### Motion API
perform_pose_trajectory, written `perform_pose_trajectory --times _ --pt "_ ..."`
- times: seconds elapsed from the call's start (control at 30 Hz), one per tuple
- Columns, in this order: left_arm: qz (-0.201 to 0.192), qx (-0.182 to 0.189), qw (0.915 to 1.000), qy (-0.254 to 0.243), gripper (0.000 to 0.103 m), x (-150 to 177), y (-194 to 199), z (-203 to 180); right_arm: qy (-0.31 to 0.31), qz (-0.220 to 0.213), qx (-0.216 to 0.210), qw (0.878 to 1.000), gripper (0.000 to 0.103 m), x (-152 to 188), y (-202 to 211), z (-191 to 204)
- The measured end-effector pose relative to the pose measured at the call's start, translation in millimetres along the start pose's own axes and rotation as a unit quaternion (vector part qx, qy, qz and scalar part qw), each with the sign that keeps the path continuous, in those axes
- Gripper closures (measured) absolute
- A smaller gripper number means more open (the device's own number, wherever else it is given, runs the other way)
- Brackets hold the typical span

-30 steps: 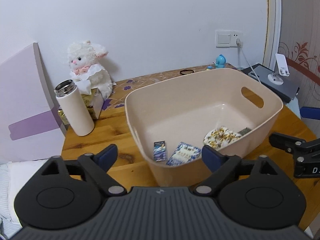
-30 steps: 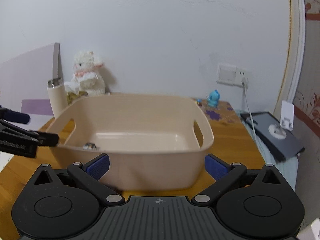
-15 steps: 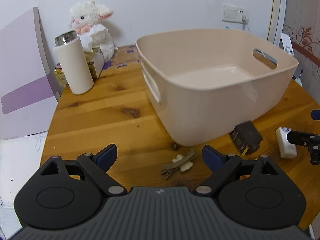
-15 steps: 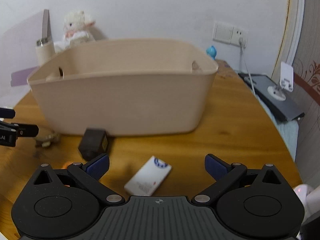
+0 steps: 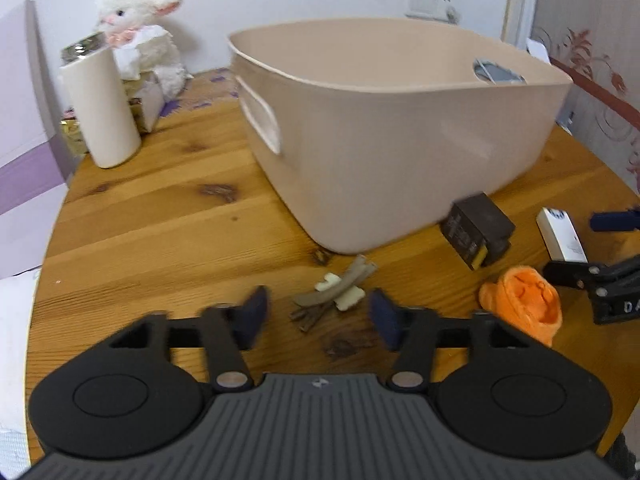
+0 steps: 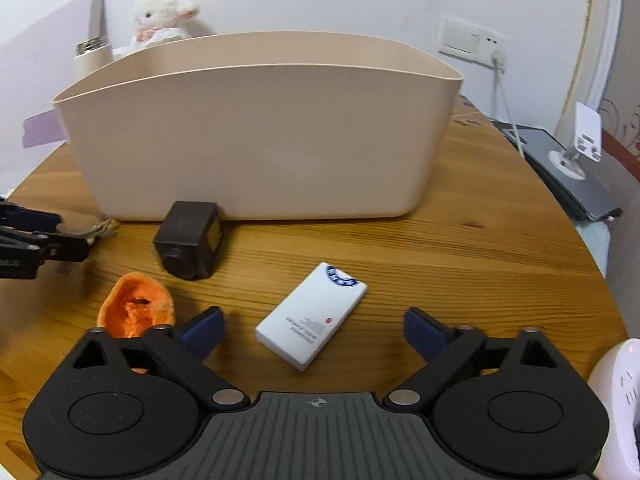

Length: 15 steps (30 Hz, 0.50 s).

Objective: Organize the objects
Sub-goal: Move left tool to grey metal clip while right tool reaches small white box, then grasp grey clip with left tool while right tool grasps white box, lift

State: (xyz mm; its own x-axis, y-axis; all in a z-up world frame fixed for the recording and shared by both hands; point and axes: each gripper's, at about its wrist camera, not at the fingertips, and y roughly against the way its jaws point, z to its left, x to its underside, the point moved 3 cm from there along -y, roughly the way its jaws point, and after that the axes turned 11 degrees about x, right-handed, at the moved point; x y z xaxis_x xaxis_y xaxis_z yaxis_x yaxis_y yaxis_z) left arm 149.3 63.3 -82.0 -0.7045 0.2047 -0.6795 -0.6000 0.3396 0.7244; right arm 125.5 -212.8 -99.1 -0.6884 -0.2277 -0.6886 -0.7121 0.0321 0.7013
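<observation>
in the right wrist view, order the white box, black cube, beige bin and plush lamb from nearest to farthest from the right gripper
1. White box, between the right gripper fingers.
2. Black cube, ahead to the left.
3. Beige bin, behind the cube.
4. Plush lamb, by the wall beyond the bin.

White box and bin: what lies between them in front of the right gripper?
Only bare tabletop, as the right wrist view shows; the white box lies apart from the bin.

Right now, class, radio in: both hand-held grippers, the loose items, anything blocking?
Left hand-held gripper open, straddling hair clips. Right hand-held gripper open over white box. Bin behind; black block, orange cloth loose. Nothing blocking.
</observation>
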Motion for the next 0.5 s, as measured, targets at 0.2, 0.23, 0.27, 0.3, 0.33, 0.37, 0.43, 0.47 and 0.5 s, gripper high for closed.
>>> perform_pose_trajectory --times 0.2,0.23,0.27,0.3,0.33,0.37,0.43,0.47,0.5 --pt "-0.003 0.005 1.0 -0.008 0.065 2.4 -0.9 -5.6 0.008 -0.009 -0.011 1.0 0.039 1.0 2.9 5.5" --pt "-0.004 0.005 1.0 -0.007 0.065 2.4 -0.9 -5.6 0.006 -0.01 -0.016 1.0 0.043 1.0 3.9 6.2" --pt "-0.005 0.005 1.0 -0.005 0.065 2.5 -0.4 -5.3 0.007 -0.011 -0.019 1.0 0.055 1.0 5.0 6.9" --pt "-0.008 0.006 0.9999 -0.002 0.066 2.9 0.2 -5.1 0.009 -0.013 -0.022 1.0 0.069 0.6 6.1 8.1" --pt "-0.012 0.009 0.9999 -0.001 0.069 3.2 1.4 -5.5 0.014 -0.013 -0.022 1.0 0.075 0.2 6.8 9.6" --pt "-0.012 0.011 0.9999 -0.001 0.073 3.2 2.2 -5.7 0.02 -0.014 -0.018 1.0 0.075 0.0 8.0 11.6" --pt "-0.012 0.01 0.9999 -0.004 0.076 3.4 4.4 -6.4 0.029 -0.015 -0.018 0.999 0.075 0.1 9.8 14.6" --pt "-0.014 0.01 0.9998 -0.003 0.078 3.7 5.9 -6.1 0.028 -0.014 -0.021 0.999 0.075 0.1 10.3 14.8" --pt "-0.013 0.012 0.9998 -0.001 0.089 3.9 6.7 -5.4 0.026 -0.013 -0.024 0.999 0.075 1.0 11.3 14.2"
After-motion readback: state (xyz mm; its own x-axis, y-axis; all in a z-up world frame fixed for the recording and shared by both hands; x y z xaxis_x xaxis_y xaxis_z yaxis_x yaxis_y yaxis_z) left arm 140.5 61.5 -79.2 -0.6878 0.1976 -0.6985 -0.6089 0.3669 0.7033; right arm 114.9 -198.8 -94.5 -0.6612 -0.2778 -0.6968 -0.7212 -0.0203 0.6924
